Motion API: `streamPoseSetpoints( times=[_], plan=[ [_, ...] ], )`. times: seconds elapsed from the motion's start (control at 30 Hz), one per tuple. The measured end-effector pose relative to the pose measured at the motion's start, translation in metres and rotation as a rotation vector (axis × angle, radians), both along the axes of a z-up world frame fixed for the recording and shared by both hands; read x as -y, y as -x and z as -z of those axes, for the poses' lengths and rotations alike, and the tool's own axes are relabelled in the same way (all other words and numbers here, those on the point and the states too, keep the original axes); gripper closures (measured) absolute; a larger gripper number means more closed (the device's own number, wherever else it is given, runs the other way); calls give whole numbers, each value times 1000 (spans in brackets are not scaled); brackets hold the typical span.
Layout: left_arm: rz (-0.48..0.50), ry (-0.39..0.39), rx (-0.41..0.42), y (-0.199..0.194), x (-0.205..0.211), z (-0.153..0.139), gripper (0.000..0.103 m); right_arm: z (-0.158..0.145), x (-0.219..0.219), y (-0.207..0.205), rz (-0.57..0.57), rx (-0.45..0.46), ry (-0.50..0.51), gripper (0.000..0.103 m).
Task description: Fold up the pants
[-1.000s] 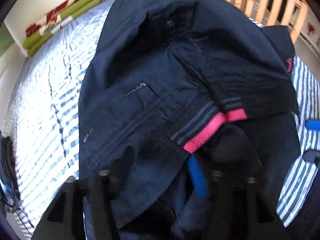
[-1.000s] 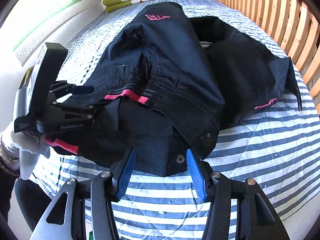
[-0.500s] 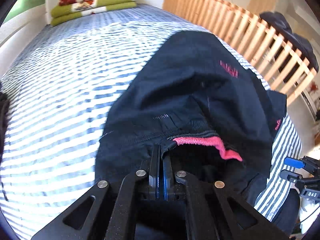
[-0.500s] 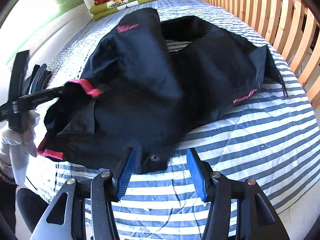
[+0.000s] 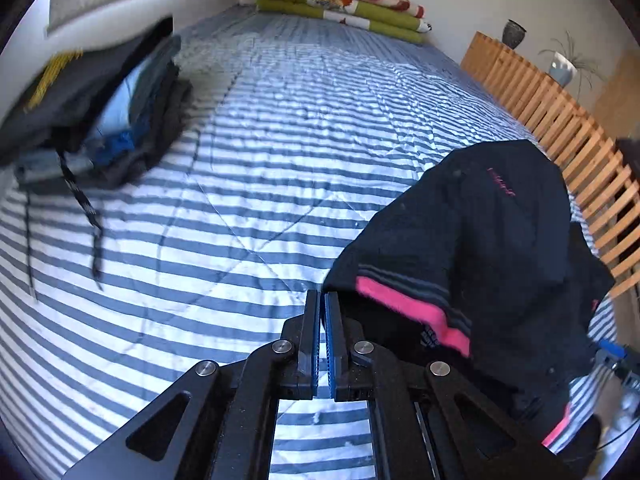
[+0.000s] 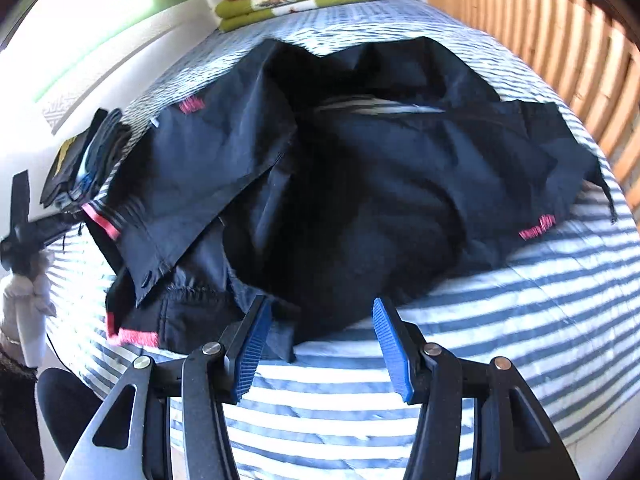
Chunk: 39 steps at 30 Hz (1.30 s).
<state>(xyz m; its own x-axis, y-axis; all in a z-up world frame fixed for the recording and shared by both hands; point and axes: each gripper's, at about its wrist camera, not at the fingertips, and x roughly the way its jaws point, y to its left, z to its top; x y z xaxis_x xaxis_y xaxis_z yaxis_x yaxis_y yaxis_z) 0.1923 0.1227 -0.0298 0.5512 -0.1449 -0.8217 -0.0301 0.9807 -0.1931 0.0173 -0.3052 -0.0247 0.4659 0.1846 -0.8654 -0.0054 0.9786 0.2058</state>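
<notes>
Stack of folded clothes sat far left on the striped bedspread, with a dark cord hanging off its front.

Left gripper was fully closed, pads together. I read it as pinching only the corner of the pink-banded waistband, right at the tips. The right wrist view showed that corner drawn up towards it, off the bed.

- Risk 1: the bite looked thin, so the corner could slip out under any sideways pull, and the waist would drop back crumpled.
- Risk 2: a pull further left could run the fabric or the gripper into the stack and tip it or snag the cord.

Pants lay in the middle of the bed, black, bunched and twisted. 1 leg was thrown over the other, and stripes of bedspread showed through a gap in the fabric at the far side.

- Risk 3: folding from this state would lock the wrinkles in, so I judged it needed spreading flat first.

Right gripper hovered roughly half open over the near edge of the pants. It gripped nothing, though a flap of cloth lay just beside its left pad.

- Risk 4: with nothing anchoring this side, the whole garment would likely drag along with the left pull instead of stretching out.
- Risk 5: closing here might catch only that loose flap.

Wooden slatted rail ran along the right, and the pant hem with the pink logo lay near that edge. A tug that way could push it against the rail.
</notes>
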Motion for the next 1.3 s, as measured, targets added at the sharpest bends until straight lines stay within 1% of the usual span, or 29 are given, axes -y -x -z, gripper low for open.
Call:
streamPoseSetpoints(
  times=[0.03,0.07,0.1,0.13,0.17,0.23,0.27,0.3,0.33,0.37,0.4,0.43,0.47,0.5,0.53,0.63,0.67,0.73,0.77,0.8,0.83,0.87,0.93,0.97,1.03,1.07,1.1,1.17,1.3],
  plan=[
    [-1,34,21,12,-3,-3,97,1,-5,-2,-8,-1,-2,54],
    [-4,85,29,16,-4,-7,86,1,-9,-4,-15,-3,-6,54],
    [-2,135,28,19,0,-11,71,2,-13,-6,-21,-6,-10,54],
    [14,187,24,23,1,-11,62,3,-16,-8,-28,-8,-12,54],
    [47,230,8,22,7,-8,61,2,-20,-9,-36,-8,-13,54],
    [109,247,-45,19,22,0,61,1,-28,-11,-51,-7,-16,54],
    [130,254,-75,15,32,5,58,1,-32,-12,-59,-7,-17,54],
    [140,255,-109,16,43,12,50,0,-39,-14,-63,-6,-16,54],
    [139,260,-130,10,51,23,48,-1,-42,-16,-69,-4,-16,54],
    [137,284,-143,5,58,29,48,-2,-47,-15,-73,-2,-17,54],
    [131,317,-150,-2,65,35,51,-2,-49,-16,-79,-1,-17,54],
    [125,346,-150,-7,70,41,61,-2,-52,-17,-84,0,-16,54],
    [118,357,-148,-13,74,44,100,-2,-54,-18,-91,-1,-13,54],
    [119,366,-137,-17,78,43,99,-3,-56,-18,-97,-2,-10,54],
    [111,367,-108,-20,80,38,99,-3,-58,-19,-103,-2,-4,54],
    [47,357,-11,-39,66,25,99,-6,-58,-24,-109,4,13,54],
    [5,333,24,-46,56,17,99,-7,-57,-27,-108,9,13,54],
    [-140,272,71,-57,28,6,98,-7,-56,-32,-109,11,12,54],
    [-209,258,81,-61,11,3,97,-7,-57,-37,-112,9,19,54],
    [-239,269,71,-64,-1,1,97,-6,-58,-40,-114,8,25,54],
    [-225,296,60,-63,-9,-1,94,-6,-60,-42,-120,6,29,54],
    [-189,288,54,-59,-11,-5,92,-5,-61,-44,-131,5,34,54],
    [-127,227,69,-38,-9,-14,77,-6,-59,-44,-138,10,33,54],
    [-79,212,82,-19,-9,-20,73,-5,-56,-44,-133,8,29,54],
    [42,190,90,11,3,-23,56,-3,-47,-43,-110,-1,6,54],
    [104,173,87,33,10,-24,49,-1,-44,-43,-98,-13,-14,54],
    [176,158,77,47,23,-19,39,1,-41,-43,-91,-26,-37,54],
    [315,110,66,83,54,-15,38,5,-39,-43,-80,-56,-96,54],
    [526,34,80,139,122,-4,38,9,-56,-41,-120,-78,-172,54]
  ],
)
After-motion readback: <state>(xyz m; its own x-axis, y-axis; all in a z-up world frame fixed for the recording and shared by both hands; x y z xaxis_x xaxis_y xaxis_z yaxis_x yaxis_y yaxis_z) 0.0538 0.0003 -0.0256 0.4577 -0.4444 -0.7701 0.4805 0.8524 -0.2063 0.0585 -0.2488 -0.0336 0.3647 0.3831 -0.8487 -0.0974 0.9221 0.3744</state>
